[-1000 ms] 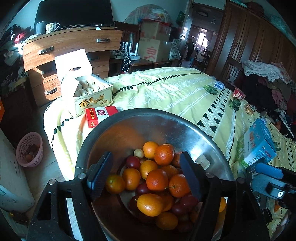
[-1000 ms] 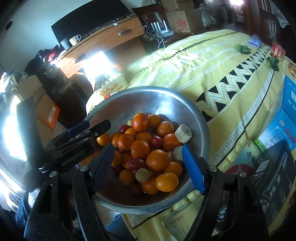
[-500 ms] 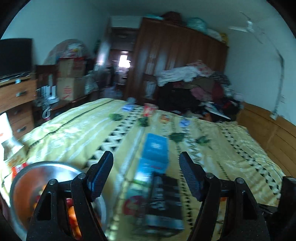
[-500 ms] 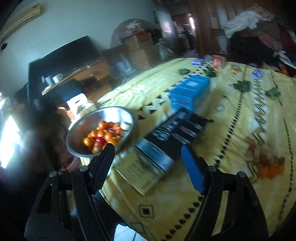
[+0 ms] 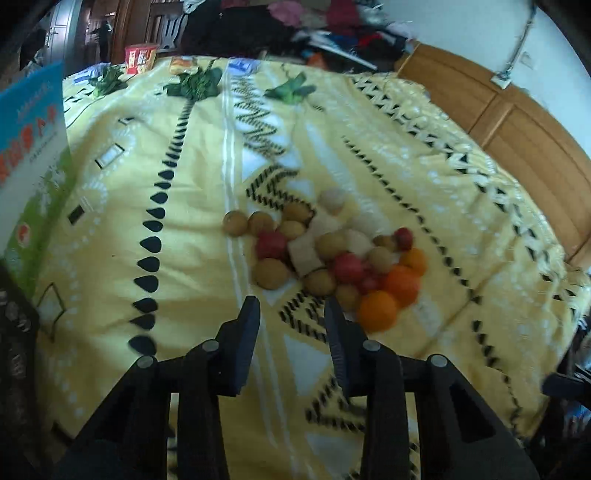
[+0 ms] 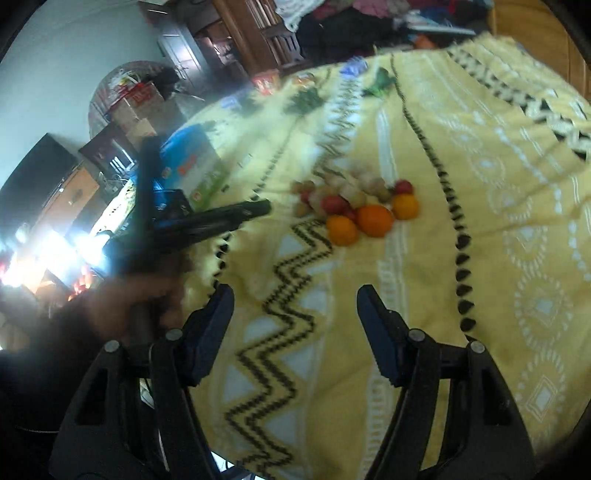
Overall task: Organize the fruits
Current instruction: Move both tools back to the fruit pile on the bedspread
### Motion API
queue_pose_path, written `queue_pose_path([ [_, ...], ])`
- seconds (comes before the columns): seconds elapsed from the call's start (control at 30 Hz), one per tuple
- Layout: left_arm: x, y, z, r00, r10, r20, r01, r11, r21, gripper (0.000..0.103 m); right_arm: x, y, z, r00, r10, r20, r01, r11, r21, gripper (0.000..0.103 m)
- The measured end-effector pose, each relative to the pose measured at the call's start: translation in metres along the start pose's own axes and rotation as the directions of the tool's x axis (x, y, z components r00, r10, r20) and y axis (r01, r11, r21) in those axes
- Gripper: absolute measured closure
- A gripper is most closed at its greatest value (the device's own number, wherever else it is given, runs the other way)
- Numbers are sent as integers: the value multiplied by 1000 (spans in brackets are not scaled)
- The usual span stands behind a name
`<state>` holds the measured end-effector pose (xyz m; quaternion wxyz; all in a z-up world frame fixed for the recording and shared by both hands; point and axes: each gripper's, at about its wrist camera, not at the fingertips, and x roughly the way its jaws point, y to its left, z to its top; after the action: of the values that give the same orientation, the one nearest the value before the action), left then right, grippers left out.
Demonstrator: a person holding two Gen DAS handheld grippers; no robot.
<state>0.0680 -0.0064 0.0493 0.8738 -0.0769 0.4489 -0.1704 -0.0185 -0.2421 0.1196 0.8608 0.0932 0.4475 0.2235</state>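
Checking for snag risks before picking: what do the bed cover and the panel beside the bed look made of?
Bed cover: soft woven or knitted fabric, matte; it creases and carries a zigzag pattern. Panel: apparently wood, orange-brown with a slight sheen and framed sections.

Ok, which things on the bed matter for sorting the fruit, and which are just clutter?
Job: fruit pile, with oranges, red fruits, brown round fruits, pale chunks.
Lying about: blue box, red packet, green leafy pieces, yellow bedspread.

Yellow patterned bedspread point(image 5: 184, 236), wooden headboard point(image 5: 517, 125), cluttered wardrobe point(image 6: 243, 33).
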Motion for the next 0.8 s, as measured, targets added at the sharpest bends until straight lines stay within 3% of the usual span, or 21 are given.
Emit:
queue_pose_path([
  [0.17, 37, 6, 4, 999, 22, -32, -23, 1000, -15, 67, 12, -24, -9, 999, 7, -38, -6, 1000, 29, 33],
  [0.4, 58, 11, 18, 998, 62, -17, -62, 998, -6, 67, 31, -36, -6, 999, 17, -50, -14, 999, 43, 33],
  [0.47, 59, 12, 18, 998, 54, -19, -54, 999, -8, 76, 39, -37, -1, 999, 25, -43, -23, 998, 51, 34],
  [0.6, 34, 8, 15, 998, 57, 33, -57, 998, -14, 76, 70, -41, 14, 997, 69, -37, -65, 993, 97, 48],
  [0.8, -14, 12, 6, 992, 69, 101, -64, 997, -48, 76, 116, -40, 38, 998, 8, -61, -2, 995, 95, 49],
])
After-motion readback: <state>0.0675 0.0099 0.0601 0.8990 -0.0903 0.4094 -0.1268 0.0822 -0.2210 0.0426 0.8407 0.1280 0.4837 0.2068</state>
